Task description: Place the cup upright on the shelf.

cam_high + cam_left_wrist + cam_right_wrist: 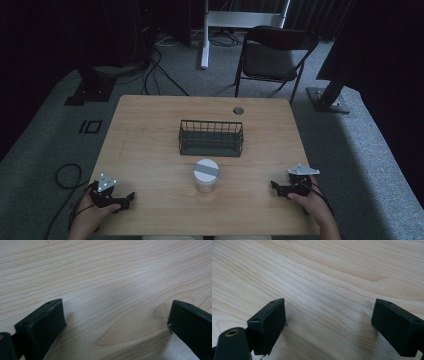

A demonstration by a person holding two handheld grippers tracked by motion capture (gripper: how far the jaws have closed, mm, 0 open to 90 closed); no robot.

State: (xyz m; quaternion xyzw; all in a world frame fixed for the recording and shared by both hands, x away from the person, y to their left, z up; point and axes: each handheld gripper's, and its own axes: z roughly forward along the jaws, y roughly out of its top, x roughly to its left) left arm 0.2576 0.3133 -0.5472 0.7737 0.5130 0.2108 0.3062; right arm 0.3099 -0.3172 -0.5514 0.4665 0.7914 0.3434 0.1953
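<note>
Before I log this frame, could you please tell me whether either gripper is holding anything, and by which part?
Nothing is held. The left gripper and right gripper both stand open over the bare light wooden table.

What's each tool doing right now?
Left tool: open, empty, over bare table.
Right tool: open, empty, over bare table.

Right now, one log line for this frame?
left gripper: open, empty, on table | right gripper: open, empty | jar: centre, untouched | wire basket: behind jar
</note>
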